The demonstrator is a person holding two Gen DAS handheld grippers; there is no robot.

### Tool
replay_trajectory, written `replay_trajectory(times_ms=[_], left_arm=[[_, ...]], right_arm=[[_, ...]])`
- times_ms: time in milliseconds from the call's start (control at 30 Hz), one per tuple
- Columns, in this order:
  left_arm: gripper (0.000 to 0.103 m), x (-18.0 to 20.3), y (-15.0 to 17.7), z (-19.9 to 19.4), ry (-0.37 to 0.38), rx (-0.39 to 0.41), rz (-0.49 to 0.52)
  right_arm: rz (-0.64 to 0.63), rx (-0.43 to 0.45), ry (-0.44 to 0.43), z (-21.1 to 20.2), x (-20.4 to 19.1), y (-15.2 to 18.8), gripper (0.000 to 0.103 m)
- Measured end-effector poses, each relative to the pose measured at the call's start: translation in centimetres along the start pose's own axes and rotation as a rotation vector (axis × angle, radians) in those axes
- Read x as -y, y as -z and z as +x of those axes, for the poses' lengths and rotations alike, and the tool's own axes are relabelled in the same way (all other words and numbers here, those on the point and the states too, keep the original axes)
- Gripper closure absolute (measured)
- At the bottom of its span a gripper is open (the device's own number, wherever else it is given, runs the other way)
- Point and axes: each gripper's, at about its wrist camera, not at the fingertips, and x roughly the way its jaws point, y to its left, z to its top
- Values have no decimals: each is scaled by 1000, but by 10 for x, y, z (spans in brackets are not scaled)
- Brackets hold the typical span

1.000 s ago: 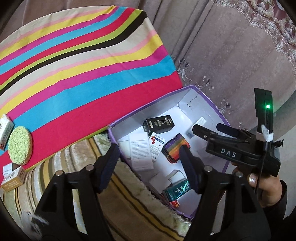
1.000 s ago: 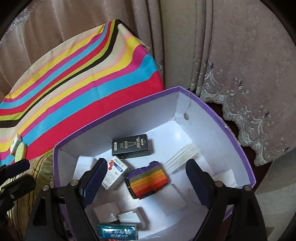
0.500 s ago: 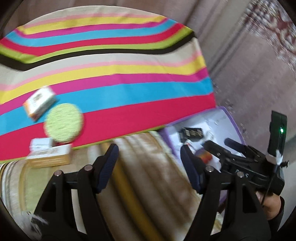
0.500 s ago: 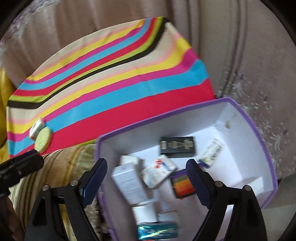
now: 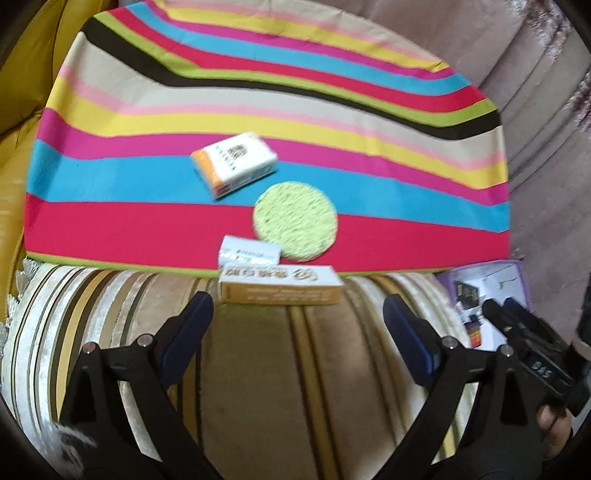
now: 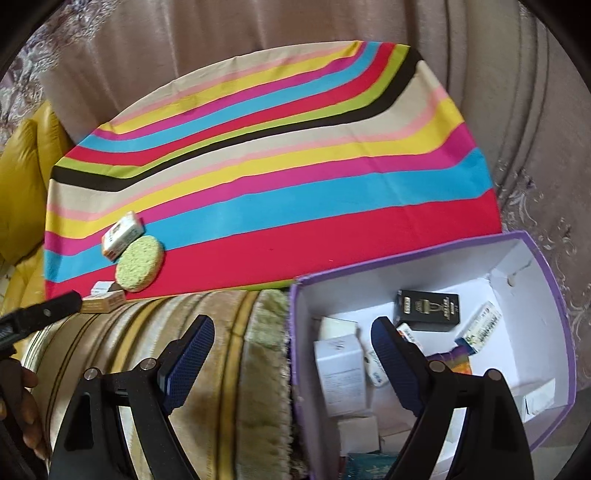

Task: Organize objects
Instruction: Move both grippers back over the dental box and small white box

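Observation:
On the striped cloth [image 5: 147, 210] lie a white and orange box [image 5: 234, 164], a round green sponge [image 5: 295, 221] and a small white box [image 5: 249, 254]. A long yellow box [image 5: 280, 290] rests at the cloth's near edge. My left gripper [image 5: 297, 326] hovers just short of that yellow box, its jaws opening, nothing between them. My right gripper [image 6: 293, 360] stands open and empty over the left wall of the purple box [image 6: 554, 295], which holds a black box [image 6: 428, 310], a white carton [image 6: 341, 369] and several other small packs.
A striped plush cover [image 5: 295, 387] lies under both grippers. Curtains [image 6: 258, 29] hang behind the cloth. A yellow cushion [image 6: 22, 177] sits at the far left. A hand [image 5: 554, 421] holds the right gripper at the left view's right edge.
The left gripper has swung left, away from the purple box to the items on the cloth, and its jaws have widened. The right gripper has shifted left to the purple box's left wall.

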Motion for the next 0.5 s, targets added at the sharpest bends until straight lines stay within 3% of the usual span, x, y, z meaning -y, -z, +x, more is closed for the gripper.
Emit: replay_trajectory(times_ms=[167, 500], left_arm=[[8, 5, -1, 14, -53, -50, 33], [8, -2, -10, 32, -120, -78, 27]], right_arm=[[-17, 9, -13, -1, -10, -5, 15], [-51, 13, -55, 2, -32, -11, 15]])
